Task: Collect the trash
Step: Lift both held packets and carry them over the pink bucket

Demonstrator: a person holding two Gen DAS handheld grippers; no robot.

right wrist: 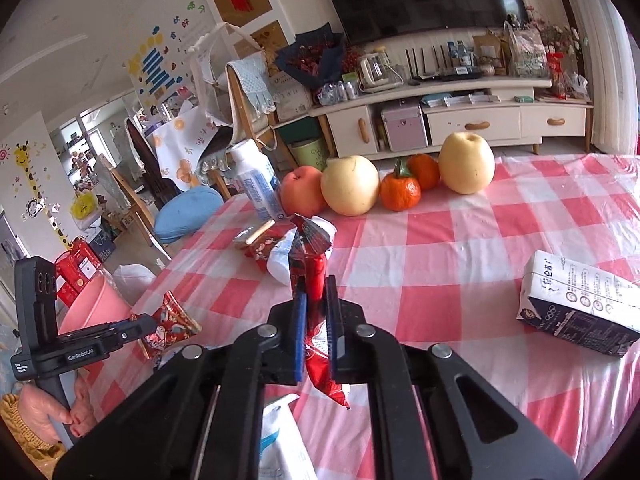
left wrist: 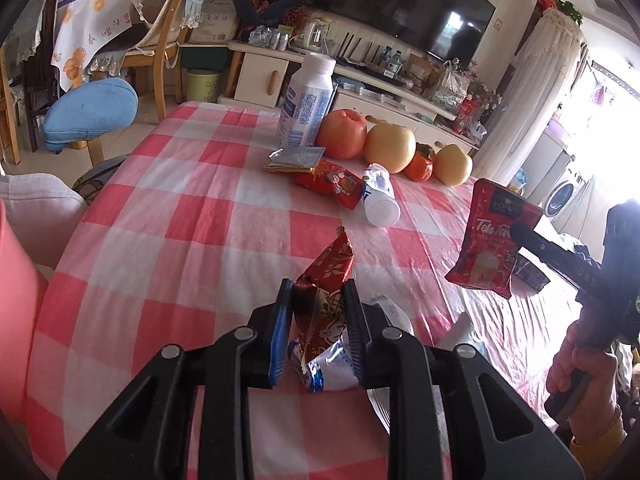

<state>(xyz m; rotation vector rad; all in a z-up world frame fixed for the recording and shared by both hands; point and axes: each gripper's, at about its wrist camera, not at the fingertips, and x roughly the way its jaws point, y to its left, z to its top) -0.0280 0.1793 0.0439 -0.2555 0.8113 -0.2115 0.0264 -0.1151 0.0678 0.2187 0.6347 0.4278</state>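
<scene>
Pinching between each tongs: left (left wrist: 318, 316) wrapper (left wrist: 326, 280), right (right wrist: 316, 320) sachet (right wrist: 316, 280).

Sitting in a row beside the tall white plastic bottle (right wrist: 256, 180) are one reddish apple (right wrist: 302, 196), two pale yellow pears (right wrist: 350, 190) (right wrist: 466, 168) and two small orange persimmons (right wrist: 400, 192) (right wrist: 424, 170). Lying in front of that bottle are one small white tipped-over bottle (left wrist: 380, 200), one red crinkled snack wrapper (left wrist: 334, 184) and one flat silver foil packet (left wrist: 296, 158).

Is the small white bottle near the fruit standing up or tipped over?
Tipped over. The small white bottle lies on its side on the checked tablecloth, beside a red wrapper.
</scene>
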